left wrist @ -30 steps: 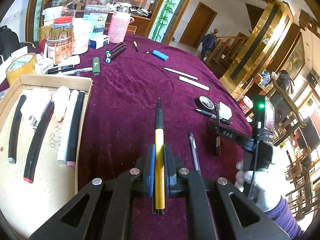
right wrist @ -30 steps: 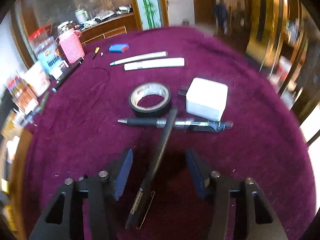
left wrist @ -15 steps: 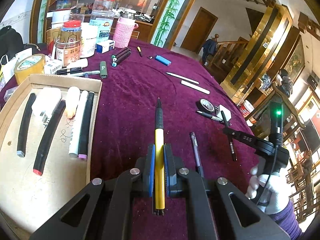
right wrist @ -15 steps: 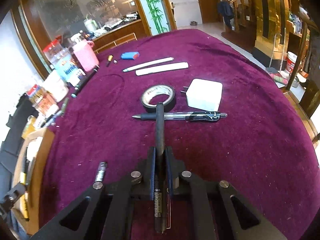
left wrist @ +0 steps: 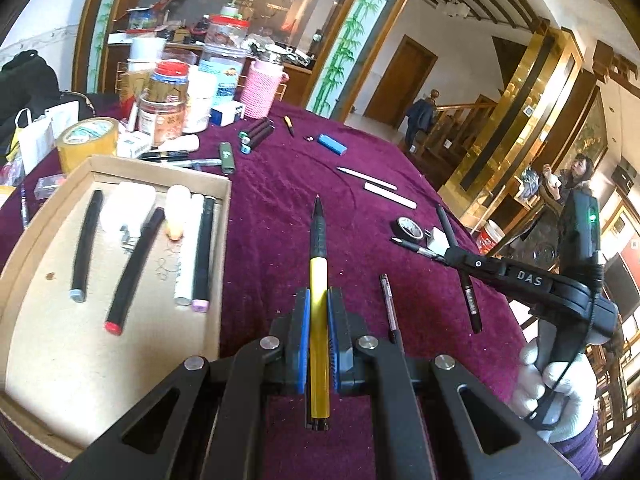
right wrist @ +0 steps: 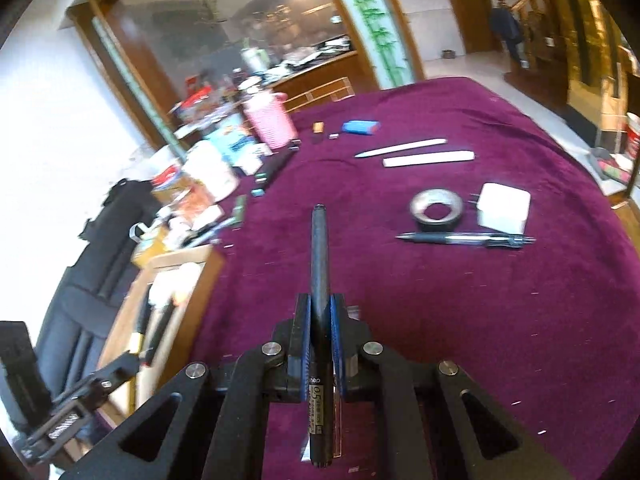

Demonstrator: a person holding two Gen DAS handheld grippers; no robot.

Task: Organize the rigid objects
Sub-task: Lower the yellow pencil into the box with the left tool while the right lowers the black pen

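Between my left tongs [left wrist: 319, 340], clamped tight: yellow-barrelled pen with black grip [left wrist: 319, 280], pointing forward. Right tongs [right wrist: 320, 332] pinched hard on slim black gel pen [right wrist: 320, 280], lifted off the cloth. Just left of the left tongs: shallow cardboard tray [left wrist: 120, 364], several markers already lined up inside. Ahead-right, loose on purple velvet tablecloth [left wrist: 280, 216]: dark red-tinted pen [left wrist: 389, 304], black tape roll [right wrist: 437, 210], white charger block [right wrist: 505, 208]. Roughly half sorted; both pens not yet in the tray.
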